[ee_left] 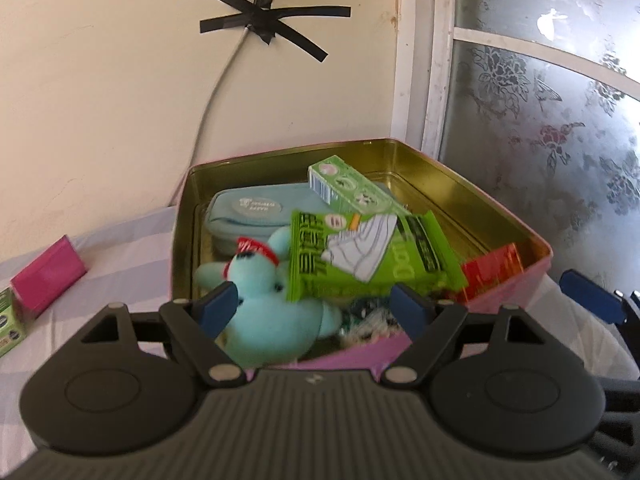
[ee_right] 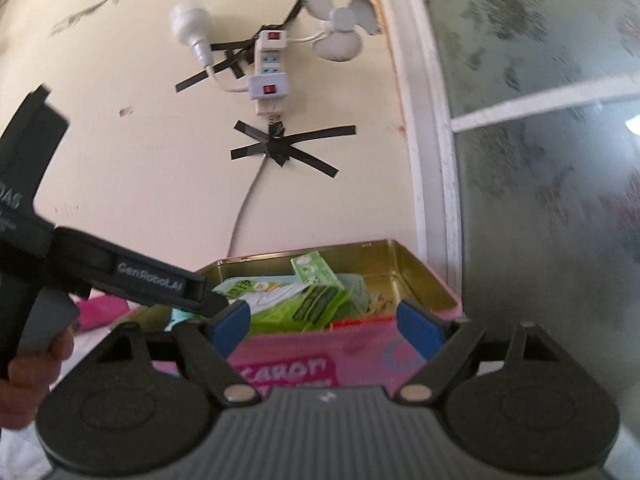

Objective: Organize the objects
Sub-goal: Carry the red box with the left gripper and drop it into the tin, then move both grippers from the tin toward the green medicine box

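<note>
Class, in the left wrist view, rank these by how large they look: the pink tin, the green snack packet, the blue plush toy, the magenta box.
1. pink tin
2. green snack packet and blue plush toy: alike, and the toy sits nearer the camera, so unranked
3. magenta box

1. The left gripper (ee_left: pixel 310 304) points forward and tilts downward, its two blue-padded fingers (ee_left: pixel 218 306) spread apart with nothing pressed between them.
2. The right gripper (ee_right: pixel 326 326) points closer to level, its blue-padded fingers (ee_right: pixel 418 328) also spread wide and gripping nothing.
3. In the right wrist view, the left gripper's black body reaches in from the left, with the person's hand (ee_right: pixel 30 376) wrapped around its handle.
</note>
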Motion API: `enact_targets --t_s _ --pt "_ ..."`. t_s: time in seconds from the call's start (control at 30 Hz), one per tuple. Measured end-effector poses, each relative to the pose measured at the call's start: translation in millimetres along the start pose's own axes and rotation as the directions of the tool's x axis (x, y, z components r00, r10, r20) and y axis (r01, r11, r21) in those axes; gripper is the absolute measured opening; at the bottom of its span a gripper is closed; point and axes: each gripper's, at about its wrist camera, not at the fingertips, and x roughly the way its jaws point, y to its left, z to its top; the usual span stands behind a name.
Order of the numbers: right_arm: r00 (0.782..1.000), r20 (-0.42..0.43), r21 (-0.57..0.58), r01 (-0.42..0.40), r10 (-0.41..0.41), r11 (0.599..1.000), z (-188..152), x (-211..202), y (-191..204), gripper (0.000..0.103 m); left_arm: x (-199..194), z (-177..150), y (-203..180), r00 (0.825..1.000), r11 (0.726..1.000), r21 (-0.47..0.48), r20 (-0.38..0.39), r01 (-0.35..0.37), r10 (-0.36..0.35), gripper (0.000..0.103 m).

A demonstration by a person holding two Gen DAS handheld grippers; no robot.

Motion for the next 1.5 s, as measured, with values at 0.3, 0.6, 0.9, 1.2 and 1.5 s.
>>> enact_targets --t_s 0.3,0.6,0.9,1.2,1.5 --pt "0.998 -0.055 0.036 -0.011 0.013 0.999 -9 -25 15 0.083 -37 -32 -1 1.0 1.0 0.011 0.013 -0.017 0.017 0.085" --pt "0.992 -0.106 -0.004 -0.071 0.07 0.997 -13 -35 55 0.083 -63 -59 29 0.998 0.997 -0.034 0.012 -0.068 0.068 0.086" --pt "0.969 -0.192 -0.039 -0.169 0.159 0.985 -21 -28 107 0.083 -82 -88 88 0.986 0.983 -0.081 -0.003 -0.165 0.166 0.089" --pt "0.908 -0.333 -0.057 -0.289 0.254 0.956 -40 -6 170 0.084 -91 -128 165 0.957 0.943 -0.163 -0.078 -0.29 0.281 0.089" --pt "0.839 -0.443 -0.101 -0.398 0.317 0.912 -50 30 240 0.083 -101 -155 240 0.92 0.891 -0.23 -0.113 -0.391 0.374 0.09"
